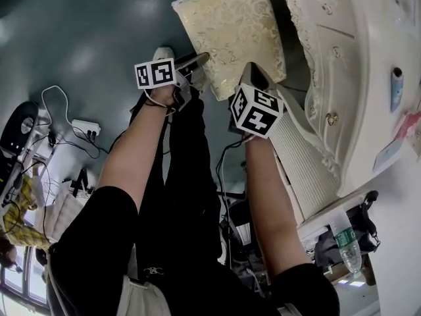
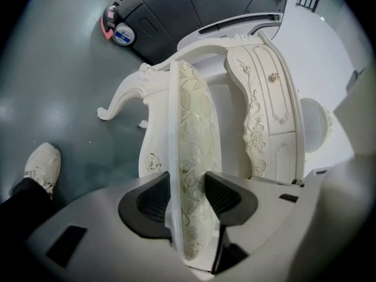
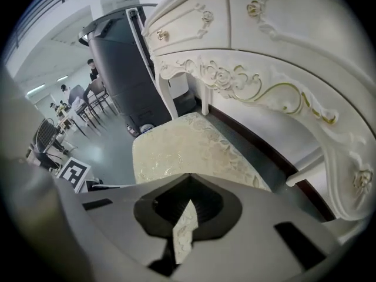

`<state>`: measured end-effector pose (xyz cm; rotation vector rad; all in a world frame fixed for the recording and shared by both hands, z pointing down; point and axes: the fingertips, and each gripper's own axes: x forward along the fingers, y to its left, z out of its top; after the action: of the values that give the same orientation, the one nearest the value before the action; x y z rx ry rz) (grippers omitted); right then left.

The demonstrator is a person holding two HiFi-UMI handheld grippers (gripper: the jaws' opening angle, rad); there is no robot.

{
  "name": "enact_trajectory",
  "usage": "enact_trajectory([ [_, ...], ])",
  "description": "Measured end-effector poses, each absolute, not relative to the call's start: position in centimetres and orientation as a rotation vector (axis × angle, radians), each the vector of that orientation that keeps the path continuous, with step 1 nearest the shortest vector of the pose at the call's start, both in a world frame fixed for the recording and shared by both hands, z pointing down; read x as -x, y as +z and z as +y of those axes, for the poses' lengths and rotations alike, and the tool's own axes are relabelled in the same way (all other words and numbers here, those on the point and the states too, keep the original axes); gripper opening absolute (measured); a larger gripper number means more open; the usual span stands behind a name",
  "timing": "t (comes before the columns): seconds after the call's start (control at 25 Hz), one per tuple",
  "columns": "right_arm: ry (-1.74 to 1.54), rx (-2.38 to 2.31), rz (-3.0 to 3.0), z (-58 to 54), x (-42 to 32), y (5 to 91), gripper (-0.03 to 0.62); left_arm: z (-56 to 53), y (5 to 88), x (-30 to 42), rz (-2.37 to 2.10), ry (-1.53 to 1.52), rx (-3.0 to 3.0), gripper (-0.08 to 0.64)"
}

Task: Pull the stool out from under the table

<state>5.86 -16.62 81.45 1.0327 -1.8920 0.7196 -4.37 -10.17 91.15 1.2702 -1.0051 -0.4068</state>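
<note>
The stool (image 1: 230,25) has a cream floral cushion seat and white carved legs, and stands on the grey floor beside the white ornate table (image 1: 368,78). My left gripper (image 1: 196,64) grips the seat's near left edge. In the left gripper view the seat (image 2: 197,128) runs edge-on between the jaws, and both pads of the left gripper (image 2: 187,195) press on it. My right gripper (image 1: 253,76) holds the near right corner. In the right gripper view the right gripper (image 3: 187,207) is shut on the seat (image 3: 188,145), next to the table front (image 3: 264,57).
A power strip with cables (image 1: 84,127) lies on the floor at the left. A water bottle (image 1: 345,242) stands at the lower right. A dark grey cabinet (image 2: 170,10) stands beyond the table. My shoe (image 2: 42,166) is near the stool's curved leg (image 2: 126,98).
</note>
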Motion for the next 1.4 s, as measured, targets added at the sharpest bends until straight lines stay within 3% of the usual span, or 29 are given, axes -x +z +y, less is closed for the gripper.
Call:
enact_trajectory([
  [1.04,0.648,-0.872,-1.916,-13.6,-1.4,82.0,0.006,-2.4,91.5,11.9,-1.078,-0.398,-1.167,0.192],
  [1.4,0.662,-0.877,-1.96,-12.8,-0.3,80.0,0.006,-1.9,87.5,15.3,-1.301,-0.002,-1.249,0.197],
])
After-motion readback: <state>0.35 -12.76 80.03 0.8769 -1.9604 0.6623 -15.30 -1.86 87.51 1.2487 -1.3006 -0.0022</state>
